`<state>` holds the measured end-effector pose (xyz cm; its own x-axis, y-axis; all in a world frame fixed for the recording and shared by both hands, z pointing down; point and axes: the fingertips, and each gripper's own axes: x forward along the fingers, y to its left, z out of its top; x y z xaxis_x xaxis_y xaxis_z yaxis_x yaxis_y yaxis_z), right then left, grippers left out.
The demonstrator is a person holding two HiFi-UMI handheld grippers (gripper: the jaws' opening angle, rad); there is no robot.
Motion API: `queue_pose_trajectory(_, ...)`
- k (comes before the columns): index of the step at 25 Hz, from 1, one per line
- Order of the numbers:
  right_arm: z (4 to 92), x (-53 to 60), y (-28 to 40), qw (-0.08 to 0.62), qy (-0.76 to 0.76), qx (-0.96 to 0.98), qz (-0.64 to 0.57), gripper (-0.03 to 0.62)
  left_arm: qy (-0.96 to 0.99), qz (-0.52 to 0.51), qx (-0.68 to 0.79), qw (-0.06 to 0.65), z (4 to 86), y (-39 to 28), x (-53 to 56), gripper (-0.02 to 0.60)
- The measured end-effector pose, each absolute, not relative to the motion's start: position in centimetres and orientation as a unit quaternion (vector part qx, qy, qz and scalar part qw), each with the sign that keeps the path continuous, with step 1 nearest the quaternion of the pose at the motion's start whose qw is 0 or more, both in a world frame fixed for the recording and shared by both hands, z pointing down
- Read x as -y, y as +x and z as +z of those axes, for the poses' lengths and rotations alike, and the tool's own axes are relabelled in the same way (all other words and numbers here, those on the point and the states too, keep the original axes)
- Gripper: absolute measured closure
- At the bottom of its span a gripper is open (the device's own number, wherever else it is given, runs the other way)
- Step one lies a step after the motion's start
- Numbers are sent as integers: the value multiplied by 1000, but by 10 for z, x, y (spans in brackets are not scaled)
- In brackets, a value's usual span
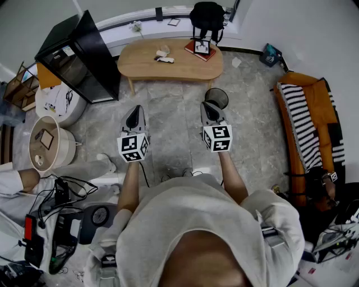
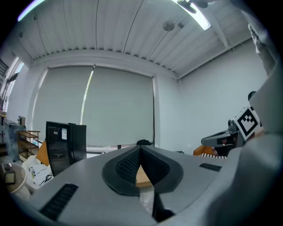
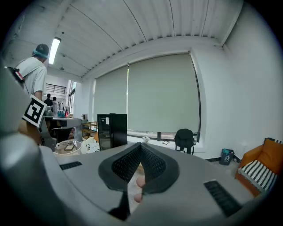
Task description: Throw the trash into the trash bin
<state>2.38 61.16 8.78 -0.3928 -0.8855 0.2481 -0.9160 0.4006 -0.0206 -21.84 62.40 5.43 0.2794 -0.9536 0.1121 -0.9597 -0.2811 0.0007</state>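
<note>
Pale crumpled trash [image 1: 163, 55] lies on the oval wooden table [image 1: 185, 67] at the far side of the room. A black mesh trash bin [image 1: 219, 96] stands on the floor in front of the table's right end, partly hidden behind my right gripper [image 1: 208, 105]. That gripper is shut and holds nothing. My left gripper [image 1: 136, 109] is held level beside it, also shut and empty, well short of the table. In the left gripper view the fingertips [image 2: 140, 151] meet, with a slice of table [image 2: 142, 177] showing below them. In the right gripper view the right gripper [image 3: 141, 146] is closed too.
A black cabinet [image 1: 78, 56] stands at the back left and a round white tub [image 1: 47, 143] on the left. A red book [image 1: 201, 50] lies on the table, a black backpack [image 1: 206, 14] behind it. An orange sofa [image 1: 305, 123] lines the right. Cables [image 1: 56, 196] lie nearby.
</note>
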Motion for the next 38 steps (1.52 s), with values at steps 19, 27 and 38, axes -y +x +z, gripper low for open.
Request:
queue_pose_trajectory(19,83,-565,45,102,515,849,62,565,789,49,610,60,64,-185,-607,563)
queue_pose_trajectory(27,104,-549,51,112,514,847,73,565,788,58,609,70,85,-177,-594,563)
queue_pose_trajectory(38,113,-459,16,130,526,837,71,565,802,48,589,84,102,-206,-490,563)
